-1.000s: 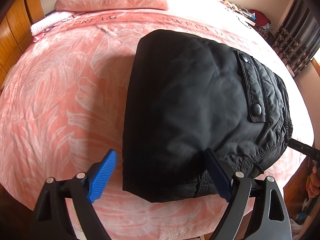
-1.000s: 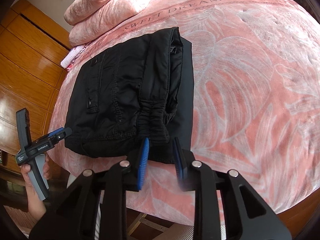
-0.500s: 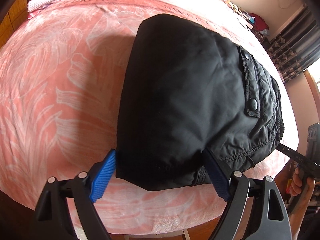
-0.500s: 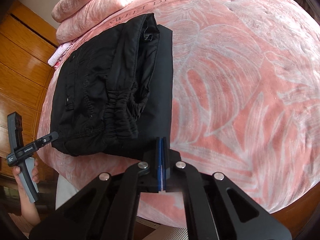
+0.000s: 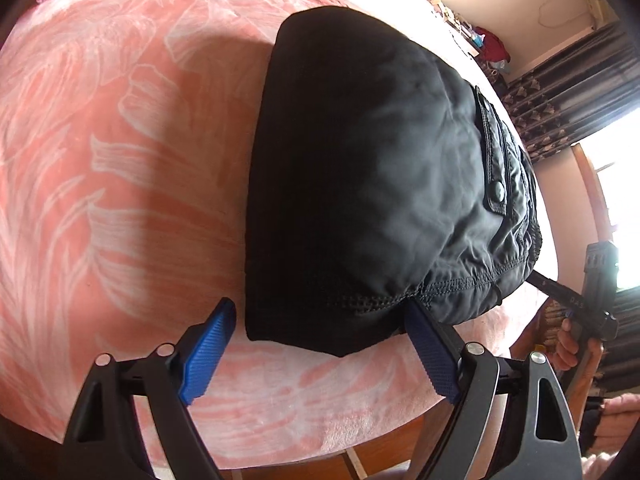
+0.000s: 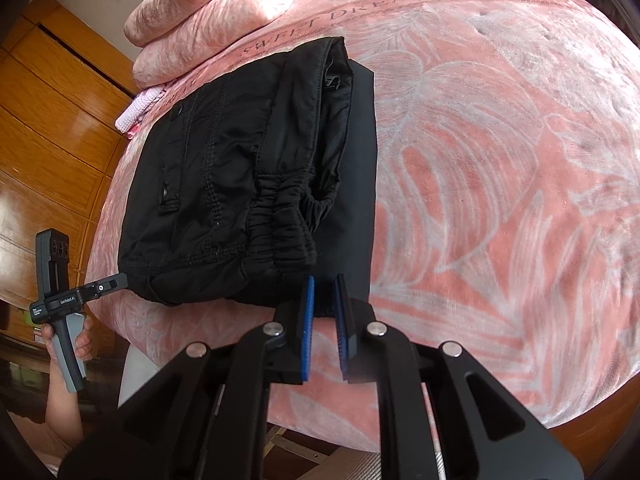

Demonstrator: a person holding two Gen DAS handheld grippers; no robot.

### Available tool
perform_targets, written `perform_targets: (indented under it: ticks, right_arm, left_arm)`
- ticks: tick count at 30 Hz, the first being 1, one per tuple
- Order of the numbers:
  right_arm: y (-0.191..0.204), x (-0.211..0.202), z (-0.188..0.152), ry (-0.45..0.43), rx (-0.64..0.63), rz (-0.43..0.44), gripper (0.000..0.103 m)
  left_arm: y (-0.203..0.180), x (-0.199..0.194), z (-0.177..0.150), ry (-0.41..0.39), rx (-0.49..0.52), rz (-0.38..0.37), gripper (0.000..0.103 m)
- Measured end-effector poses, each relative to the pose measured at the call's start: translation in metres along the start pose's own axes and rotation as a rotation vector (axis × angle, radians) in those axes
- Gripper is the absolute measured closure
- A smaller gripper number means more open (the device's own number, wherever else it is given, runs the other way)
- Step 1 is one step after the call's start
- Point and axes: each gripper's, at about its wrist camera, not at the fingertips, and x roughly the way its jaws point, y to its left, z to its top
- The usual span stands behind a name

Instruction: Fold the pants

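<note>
The black pants (image 5: 360, 184) lie folded in a thick stack on the pink bed, with a snap pocket on top and the elastic waistband at the near right. In the right wrist view the pants (image 6: 240, 184) show their gathered waistband toward me. My left gripper (image 5: 320, 320) is open, its blue fingers on either side of the stack's near edge. My right gripper (image 6: 323, 292) is slightly open at the near corner of the bottom layer, and the cloth edge sits between the pads. The left gripper also shows in the right wrist view (image 6: 108, 282) at the stack's left corner.
The pink leaf-print blanket (image 6: 500, 160) covers the bed. A folded pink quilt (image 6: 208, 4) and a small pink-white cloth (image 6: 138, 110) lie at the head. A wooden wardrobe (image 6: 48, 128) stands to the left. Dark curtains (image 5: 568, 92) and a bright window are to the right.
My right gripper shut at the bottom layer's near corner, then opened a little. My left gripper stayed open and moved lower and closer to the near edge of the stack.
</note>
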Motion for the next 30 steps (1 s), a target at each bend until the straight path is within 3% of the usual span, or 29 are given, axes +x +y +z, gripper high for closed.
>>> perform_targets:
  ticks: [3, 5, 10, 13, 17, 19, 21, 22, 28, 30]
  right_arm:
    - [0.0, 0.001, 0.001, -0.001, 0.009, 0.002, 0.092]
    - [-0.001, 0.002, 0.001, -0.002, 0.013, 0.001, 0.092]
    - [-0.001, 0.005, 0.002, -0.004, 0.003, -0.014, 0.09]
    - [0.0, 0.008, 0.003, -0.01, 0.002, -0.024, 0.088]
    - [0.001, 0.009, 0.004, -0.013, 0.003, -0.029, 0.087]
    - [0.001, 0.004, 0.006, -0.019, 0.001, -0.03, 0.084]
    - [-0.002, -0.003, 0.007, -0.037, 0.009, -0.044, 0.064]
    - [-0.004, -0.007, 0.007, -0.047, 0.01, -0.046, 0.061]
    - [-0.013, -0.023, 0.017, -0.079, 0.038, 0.034, 0.057]
    - [-0.013, -0.023, 0.023, -0.082, 0.032, 0.033, 0.048]
  left_arm:
    - [0.02, 0.011, 0.005, 0.048, -0.09, -0.118, 0.017]
    - [0.023, 0.012, 0.007, 0.067, -0.115, -0.15, 0.026]
    - [0.015, 0.006, 0.005, 0.058, -0.14, -0.072, 0.049]
    - [0.018, 0.004, -0.005, 0.032, -0.188, -0.074, 0.054]
    - [0.012, 0.004, -0.009, 0.004, -0.178, -0.04, 0.051]
    - [0.007, -0.001, -0.007, 0.01, -0.155, -0.035, 0.043]
    - [0.004, -0.011, -0.007, 0.012, -0.139, -0.028, 0.034]
    - [0.003, -0.017, -0.005, 0.003, -0.124, -0.034, 0.03]
    - [-0.014, -0.046, 0.018, -0.092, -0.025, 0.052, 0.025]
    - [-0.017, -0.043, 0.031, -0.089, -0.004, 0.061, 0.022]
